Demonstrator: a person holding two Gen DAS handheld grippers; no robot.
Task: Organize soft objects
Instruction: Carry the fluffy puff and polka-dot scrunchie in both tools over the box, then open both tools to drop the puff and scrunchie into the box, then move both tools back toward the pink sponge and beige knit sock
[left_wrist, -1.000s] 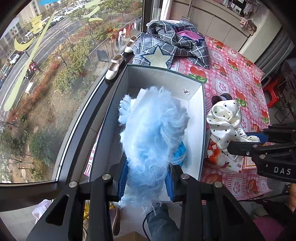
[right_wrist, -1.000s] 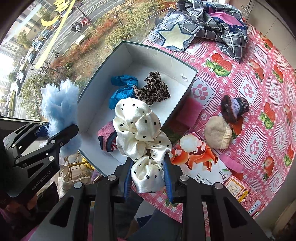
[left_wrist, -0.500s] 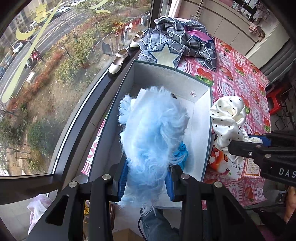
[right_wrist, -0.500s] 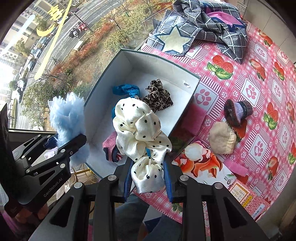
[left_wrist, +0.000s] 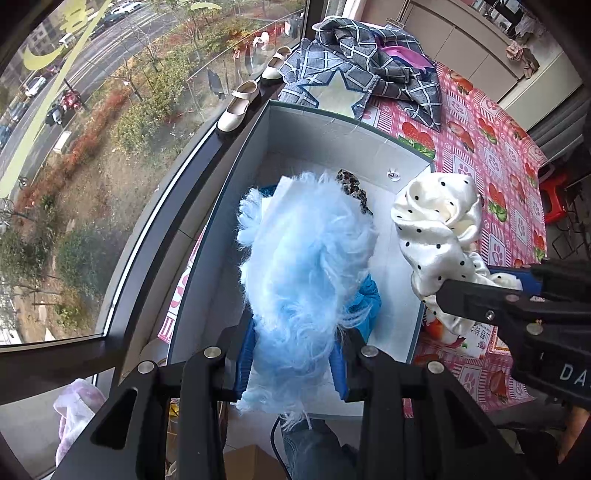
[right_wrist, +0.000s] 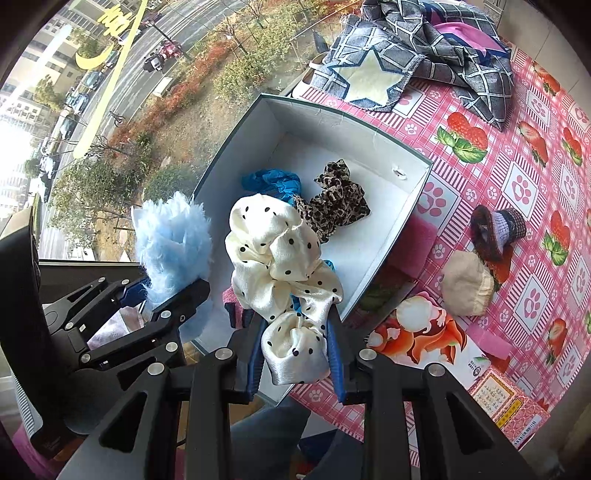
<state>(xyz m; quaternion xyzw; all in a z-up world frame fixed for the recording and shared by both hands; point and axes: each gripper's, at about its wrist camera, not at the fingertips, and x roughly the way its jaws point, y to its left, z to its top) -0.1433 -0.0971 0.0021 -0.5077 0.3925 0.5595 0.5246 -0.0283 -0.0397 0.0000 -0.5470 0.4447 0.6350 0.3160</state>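
Observation:
My left gripper (left_wrist: 293, 354) is shut on a fluffy light-blue scrunchie (left_wrist: 306, 266) and holds it above the near end of an open grey box (left_wrist: 236, 177). My right gripper (right_wrist: 295, 354) is shut on a cream polka-dot satin scrunchie (right_wrist: 280, 251), held over the box's (right_wrist: 391, 240) near right part. Both held items show in the other view: the blue one (right_wrist: 173, 240), the cream one (left_wrist: 439, 229). Inside the box lie a leopard-print scrunchie (right_wrist: 340, 203), a blue scrunchie (right_wrist: 273, 182) and a pink one (right_wrist: 232, 306).
The box stands at the window edge of a pink patterned tablecloth (right_wrist: 517, 184). A grey checked garment (right_wrist: 424, 66) lies beyond it. A dark knit item (right_wrist: 496, 229), a beige pouch (right_wrist: 467, 282), a pink pad (right_wrist: 417, 245) and printed packets (right_wrist: 424, 339) lie right of the box.
Both grippers have moved forward over the box, still holding their scrunchies. The cream scrunchie has come closer to the blue one and now hangs over the box's right wall.

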